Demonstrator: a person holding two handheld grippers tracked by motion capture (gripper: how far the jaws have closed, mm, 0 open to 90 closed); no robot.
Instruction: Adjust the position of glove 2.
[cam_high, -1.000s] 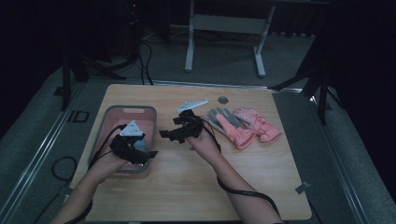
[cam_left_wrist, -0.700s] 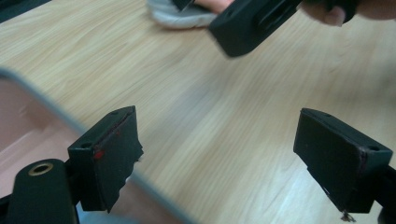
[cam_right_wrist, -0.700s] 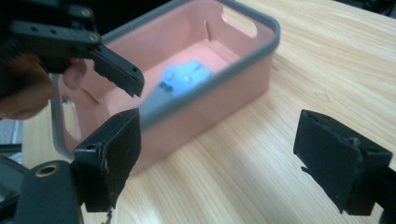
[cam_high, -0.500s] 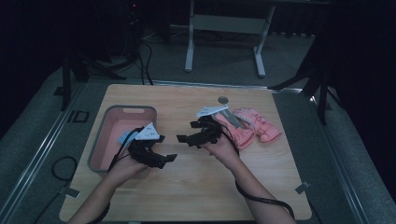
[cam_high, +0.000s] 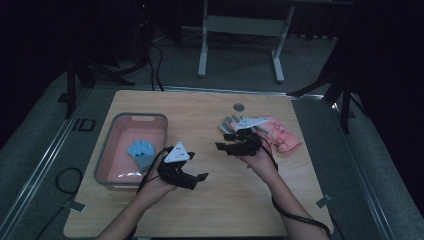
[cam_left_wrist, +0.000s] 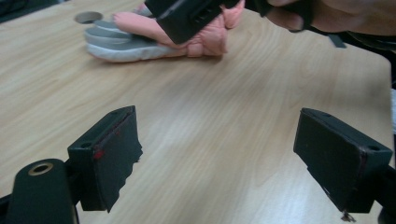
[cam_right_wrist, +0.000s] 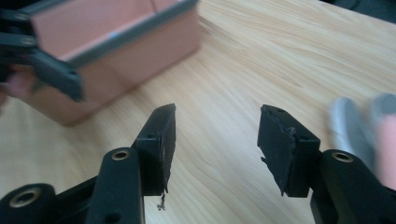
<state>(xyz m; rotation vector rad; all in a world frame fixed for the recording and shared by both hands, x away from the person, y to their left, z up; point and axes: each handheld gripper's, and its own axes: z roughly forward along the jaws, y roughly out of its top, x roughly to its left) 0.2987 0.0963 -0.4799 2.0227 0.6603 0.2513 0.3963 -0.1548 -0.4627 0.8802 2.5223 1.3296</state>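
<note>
Pink and grey gloves (cam_high: 270, 131) lay in a small heap at upper right of centre in the high view, on the wood table (cam_high: 220, 210). In the left gripper view the heap (cam_left_wrist: 163, 35) sat at top centre, grey fingers fanned toward the upper left, pink glove partly over the grey.

Right tongs (cam_high: 226, 147): open, empty, just left of the heap, tips pointing left. In its own view the jaws stood apart over bare wood, grey glove fingers blurred at right edge.

Left tongs (cam_high: 197, 179): open, empty, lower centre, beside the pink bin (cam_high: 102, 162). A blue glove (cam_high: 141, 150) lay in the bin.

Handling, judged: gloves soft, light, limp; would sag and drag a neighbour if pinched where they overlap. Best hold looks like the cuff or a free finger at the heap's edge.

Axis: long axis ran roughly left to right in the high view, tilted slightly down toward the right; grey fingers to the left.
</note>
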